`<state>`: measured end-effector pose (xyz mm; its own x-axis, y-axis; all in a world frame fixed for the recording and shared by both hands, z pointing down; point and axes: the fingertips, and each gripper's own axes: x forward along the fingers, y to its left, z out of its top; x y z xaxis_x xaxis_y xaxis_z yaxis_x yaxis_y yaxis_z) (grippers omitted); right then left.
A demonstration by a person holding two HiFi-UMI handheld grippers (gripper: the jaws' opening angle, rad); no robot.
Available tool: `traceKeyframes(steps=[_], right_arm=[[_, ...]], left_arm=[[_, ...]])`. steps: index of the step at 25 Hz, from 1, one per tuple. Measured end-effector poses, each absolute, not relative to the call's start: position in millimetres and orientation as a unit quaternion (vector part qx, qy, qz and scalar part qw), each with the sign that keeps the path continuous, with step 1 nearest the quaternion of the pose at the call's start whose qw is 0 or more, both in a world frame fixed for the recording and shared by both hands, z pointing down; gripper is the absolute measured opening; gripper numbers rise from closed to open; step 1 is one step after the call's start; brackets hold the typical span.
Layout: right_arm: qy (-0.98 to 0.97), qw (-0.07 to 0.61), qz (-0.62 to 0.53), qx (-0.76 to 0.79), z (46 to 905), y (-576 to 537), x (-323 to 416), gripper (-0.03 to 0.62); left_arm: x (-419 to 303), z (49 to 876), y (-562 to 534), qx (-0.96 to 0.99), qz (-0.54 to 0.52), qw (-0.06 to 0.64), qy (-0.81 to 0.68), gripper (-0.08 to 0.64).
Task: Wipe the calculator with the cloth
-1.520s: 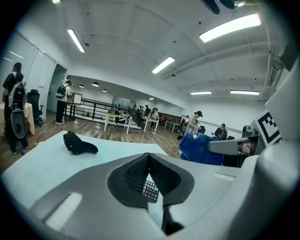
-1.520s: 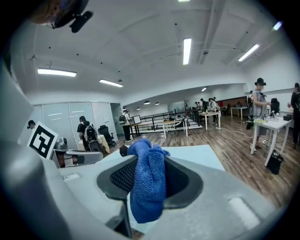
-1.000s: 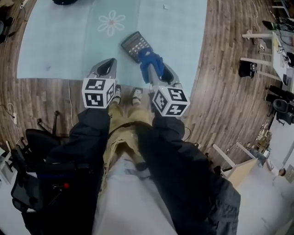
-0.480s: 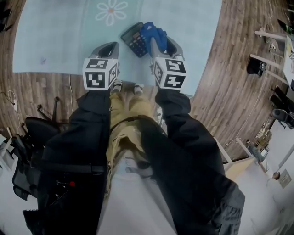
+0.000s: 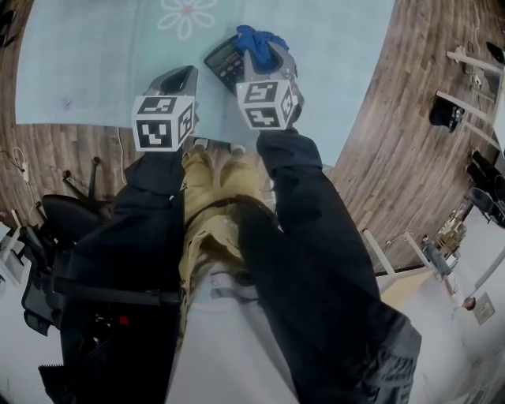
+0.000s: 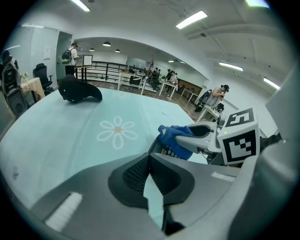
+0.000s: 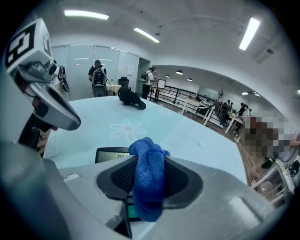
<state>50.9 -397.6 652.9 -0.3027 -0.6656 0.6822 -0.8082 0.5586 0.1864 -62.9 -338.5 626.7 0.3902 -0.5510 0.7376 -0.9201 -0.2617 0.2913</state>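
Right gripper (image 5: pixel 267 59): jaws clenched on the blue cloth (image 7: pixel 147 164). Cloth is bunched between the pads, one end sticking up above them, the other hanging below.
Cloth sits on the calculator's (image 5: pixel 223 63) right side, over the keys, as far as the head view shows. In the right gripper view the calculator's display end pokes out left of the cloth and a green key shows under the hanging end.
Calculator lies flat on the pale blue mat (image 5: pixel 95 71), near its front edge, angled, just below-right of the flower print (image 5: pixel 187 14). Mat is on a wood floor (image 5: pixel 379 134).
Left gripper (image 5: pixel 177 83): jaws closed together, nothing in them, only a thin sliver of mat showing between the pads. It sits beside the right one, left of the calculator, not touching it.
Black object (image 6: pixel 77 89) at the far end of the mat, well apart from the work.
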Motion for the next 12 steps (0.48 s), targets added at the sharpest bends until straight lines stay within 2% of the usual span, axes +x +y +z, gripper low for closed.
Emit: traceKeyframes(steps=[12], right_arm=[[-0.837,0.368,0.129,0.384,672.4,-343.2,4.8,0.14]], left_arm=[[-73.1,630.6,-342.6,0.746,0.253,0.364,-0.498,-0.002]])
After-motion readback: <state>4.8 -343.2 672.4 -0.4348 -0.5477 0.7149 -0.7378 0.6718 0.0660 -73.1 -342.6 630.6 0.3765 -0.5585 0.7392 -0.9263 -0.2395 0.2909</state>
